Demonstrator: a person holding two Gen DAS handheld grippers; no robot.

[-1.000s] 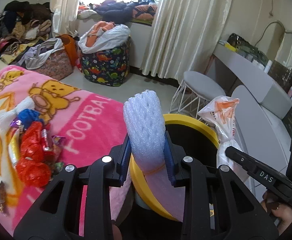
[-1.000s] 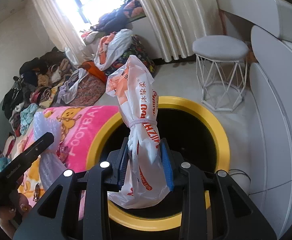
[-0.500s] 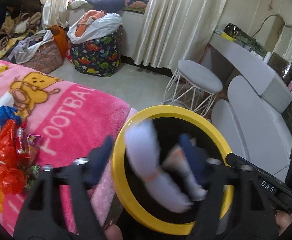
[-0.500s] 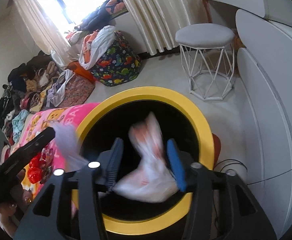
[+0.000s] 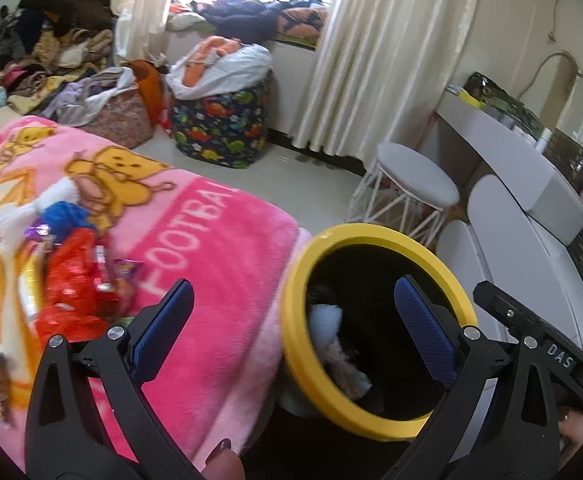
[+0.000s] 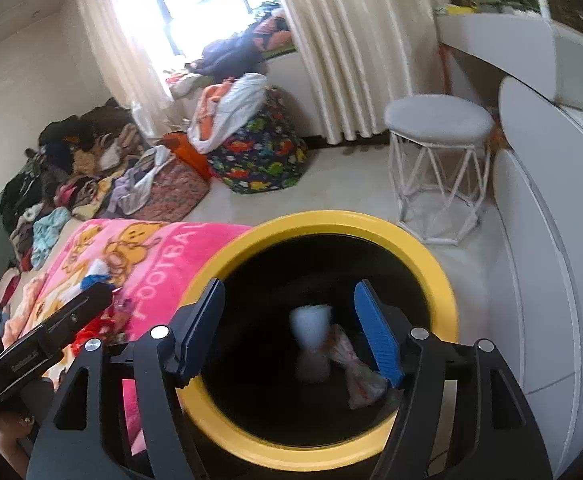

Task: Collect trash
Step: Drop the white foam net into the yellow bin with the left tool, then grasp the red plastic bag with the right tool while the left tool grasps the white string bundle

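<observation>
Lying inside the yellow-rimmed bin [image 6: 323,446] at lower centre are a white foam piece [image 6: 311,330] and a crumpled plastic bag [image 6: 357,372]. Right gripper [image 6: 289,332] above it is opening, nothing between its jaws. Left gripper [image 5: 291,330] likewise is opening, empty. More wrappers [image 5: 71,280] lie left on the pink blanket [image 5: 219,248].

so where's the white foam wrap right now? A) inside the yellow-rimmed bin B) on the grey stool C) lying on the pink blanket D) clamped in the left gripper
A: the white foam wrap lies inside the yellow-rimmed bin beside the printed plastic bag, with nothing between the opening jaws of the left gripper.
</observation>
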